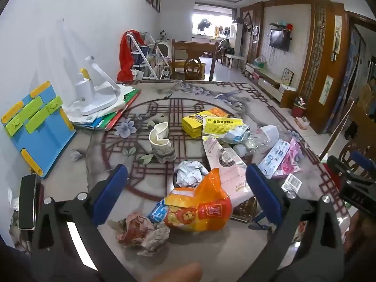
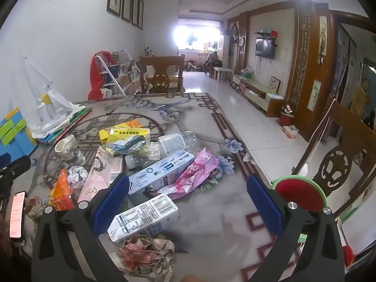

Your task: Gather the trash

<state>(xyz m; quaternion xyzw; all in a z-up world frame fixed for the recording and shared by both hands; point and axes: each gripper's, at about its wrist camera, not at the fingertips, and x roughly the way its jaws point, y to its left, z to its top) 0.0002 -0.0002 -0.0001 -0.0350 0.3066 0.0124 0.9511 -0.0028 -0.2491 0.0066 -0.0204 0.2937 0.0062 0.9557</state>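
Observation:
Trash lies scattered on the patterned table (image 1: 131, 253). In the left wrist view my left gripper (image 1: 188, 188) is open above an orange snack bag (image 1: 199, 209), with crumpled paper (image 1: 141, 232), a foil wad (image 1: 190, 174) and a crushed paper cup (image 1: 162, 143) near it. In the right wrist view my right gripper (image 2: 188, 195) is open and empty over a white milk carton (image 2: 143, 218). Crumpled paper (image 2: 145, 253), a toothpaste box (image 2: 162, 174), a pink wrapper (image 2: 197, 174), a clear plastic bottle (image 2: 174, 143) and yellow boxes (image 2: 127, 131) lie around it.
A blue and green book stand (image 1: 40, 129), a white desk lamp on books (image 1: 96, 94) and a phone (image 1: 27, 202) sit at the table's left. A wooden chair (image 2: 336, 166) and a red-and-green round object (image 2: 298, 192) stand at the right edge.

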